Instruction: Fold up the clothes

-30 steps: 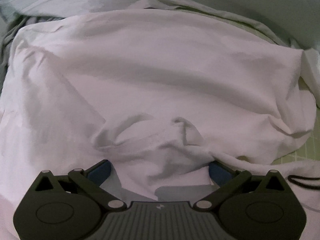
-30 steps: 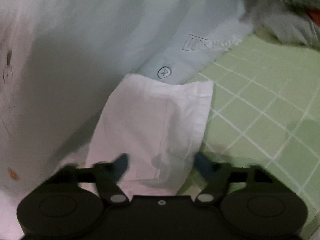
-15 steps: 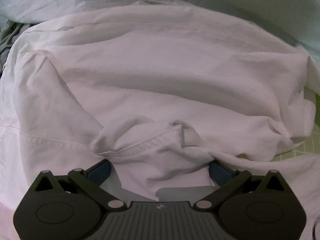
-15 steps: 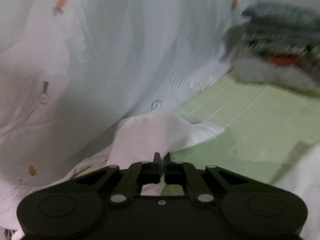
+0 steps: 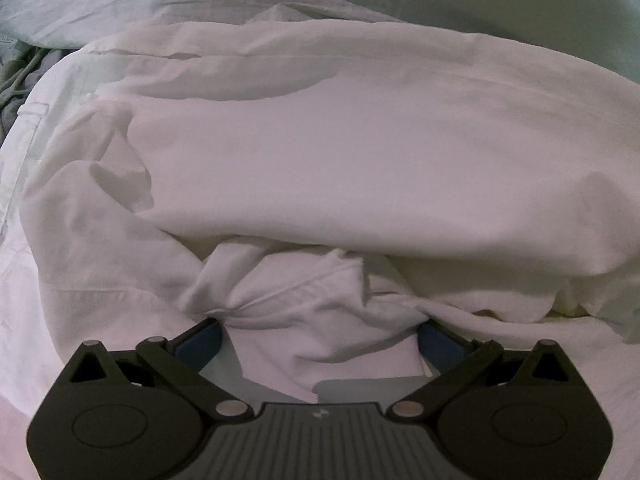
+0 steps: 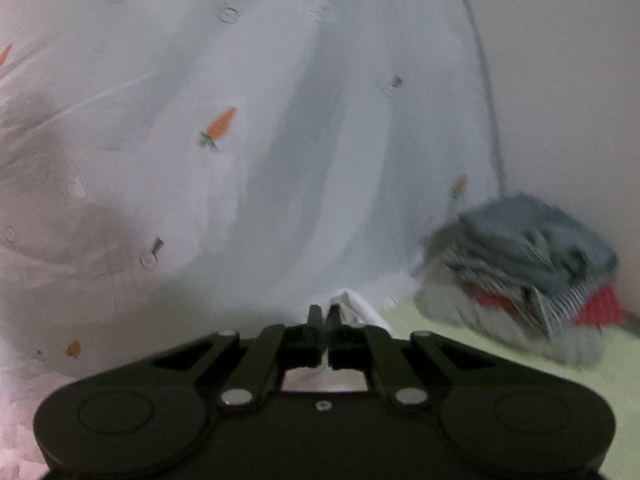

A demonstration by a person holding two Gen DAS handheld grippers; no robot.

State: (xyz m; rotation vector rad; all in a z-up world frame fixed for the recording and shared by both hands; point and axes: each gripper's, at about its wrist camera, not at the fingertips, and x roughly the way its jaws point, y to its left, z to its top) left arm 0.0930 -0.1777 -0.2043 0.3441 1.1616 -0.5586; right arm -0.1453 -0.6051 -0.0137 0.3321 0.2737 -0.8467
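Note:
A white shirt (image 5: 320,152) lies spread and partly doubled over itself, filling the left wrist view. My left gripper (image 5: 320,328) is open, its blue pads wide apart, with a bunched fold of the shirt (image 5: 304,292) lying between them. In the right wrist view my right gripper (image 6: 322,330) is shut on a white corner of the shirt (image 6: 360,308), which pokes out just past the fingertips and is lifted off the green mat (image 6: 520,392).
A pale sheet with small carrot prints (image 6: 248,160) hangs behind the shirt. A stack of folded clothes, blue, striped and red (image 6: 524,268), sits on the green mat at the right. A plain wall (image 6: 560,80) stands behind it.
My right gripper closed on the shirt's white corner and lifted it up and away from the mat. In the left view a layer of shirt has come over toward the open left gripper.

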